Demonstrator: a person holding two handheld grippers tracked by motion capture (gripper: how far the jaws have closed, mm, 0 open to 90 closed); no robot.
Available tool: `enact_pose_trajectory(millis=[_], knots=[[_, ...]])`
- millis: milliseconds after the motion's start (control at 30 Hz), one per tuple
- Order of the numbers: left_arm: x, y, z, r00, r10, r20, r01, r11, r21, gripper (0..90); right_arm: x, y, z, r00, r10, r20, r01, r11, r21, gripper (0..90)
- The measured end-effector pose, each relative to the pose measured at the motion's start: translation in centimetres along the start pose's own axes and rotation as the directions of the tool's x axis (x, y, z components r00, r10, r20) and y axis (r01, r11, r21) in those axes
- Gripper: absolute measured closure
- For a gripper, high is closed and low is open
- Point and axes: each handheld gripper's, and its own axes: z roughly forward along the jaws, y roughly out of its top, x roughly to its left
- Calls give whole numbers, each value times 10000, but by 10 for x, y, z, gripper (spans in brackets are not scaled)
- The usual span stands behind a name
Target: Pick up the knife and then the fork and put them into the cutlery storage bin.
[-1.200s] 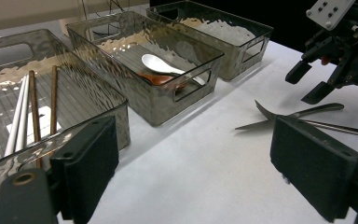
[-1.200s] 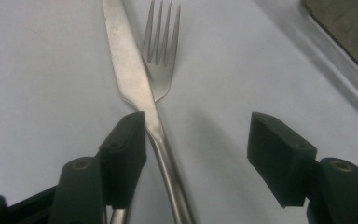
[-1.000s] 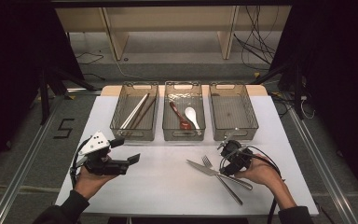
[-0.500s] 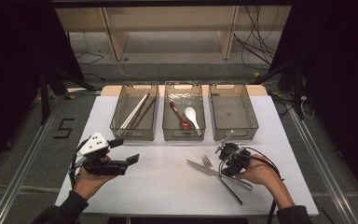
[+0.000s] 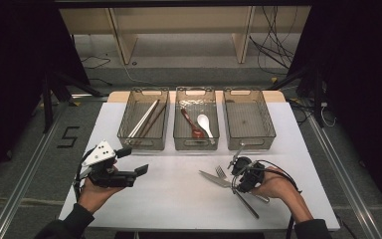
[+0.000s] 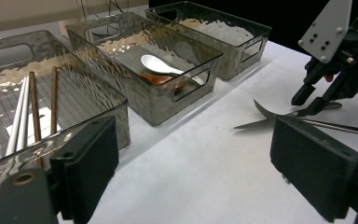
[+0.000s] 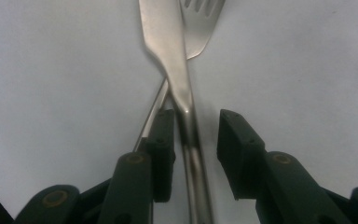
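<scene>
A steel knife (image 7: 168,46) lies crossed over a steel fork (image 7: 205,18) on the white table (image 5: 179,199), right of the middle. My right gripper (image 7: 196,126) points down at them. Its jaws have just been closing and stand either side of the knife handle. The left pad (image 7: 161,140) is against the handles, and a gap remains at the right pad (image 7: 235,144). In the high view the knife (image 5: 211,177) and fork (image 5: 222,173) lie under the right gripper (image 5: 238,184). My left gripper (image 5: 134,160) hovers at the left, wide open and empty.
Three clear trays stand in a row at the back. The left tray (image 5: 129,130) holds chopsticks (image 5: 146,117). A brown spoon (image 5: 191,125) and a white spoon (image 5: 205,122) lie in the middle tray. The right tray (image 5: 268,124) is bare.
The right gripper has edged slightly toward the near edge over the crossed cutlery. The left hand has stayed put.
</scene>
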Motion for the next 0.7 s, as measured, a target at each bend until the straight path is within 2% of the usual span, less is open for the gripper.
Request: enact_pose_trajectory(millis=[200,467,700], knots=[[0,0,0,10000,-4,2,4,10000,2,150,2,2,5,9999,-144,-33,145,9995,277,734],[0,0,1,10000,16,0,-16,10000,15,150,1,3,5,9998,-148,-148,152,9994,312,761],[-1,-1,1,10000,27,10,-27,10000,45,150,4,7,5,9998,-193,-20,193,9976,665,782]])
